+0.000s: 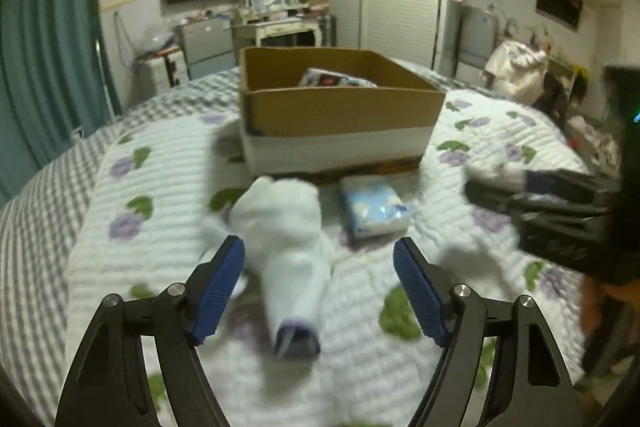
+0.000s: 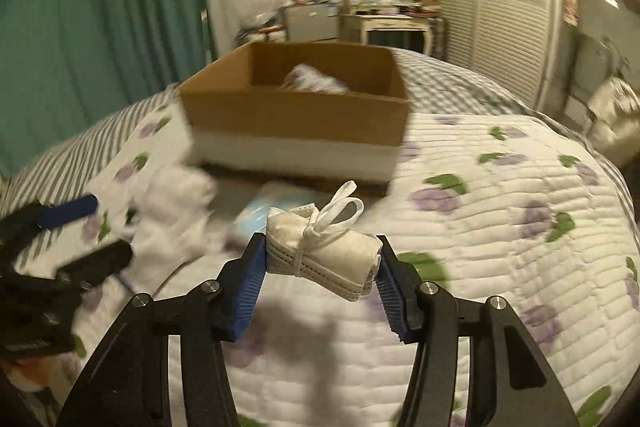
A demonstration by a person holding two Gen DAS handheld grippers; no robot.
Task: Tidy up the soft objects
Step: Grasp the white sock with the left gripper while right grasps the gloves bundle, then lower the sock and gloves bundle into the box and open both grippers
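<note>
One floral quilt [image 1: 168,187] covers the bed; one cardboard box [image 1: 340,111] sits on it with one patterned item [image 1: 336,79] inside. One white rolled sock [image 1: 288,251] lies between the fingers of the left gripper [image 1: 320,287] — jaws spread wide, clear of it on both sides, holding nothing. One blue-white tissue pack [image 1: 374,207] lies just in front of the box. Right gripper [image 2: 322,267] is clamped on one rolled white cloth bundle [image 2: 324,251] tied with a strap — lifted above the quilt, near the box.
</note>
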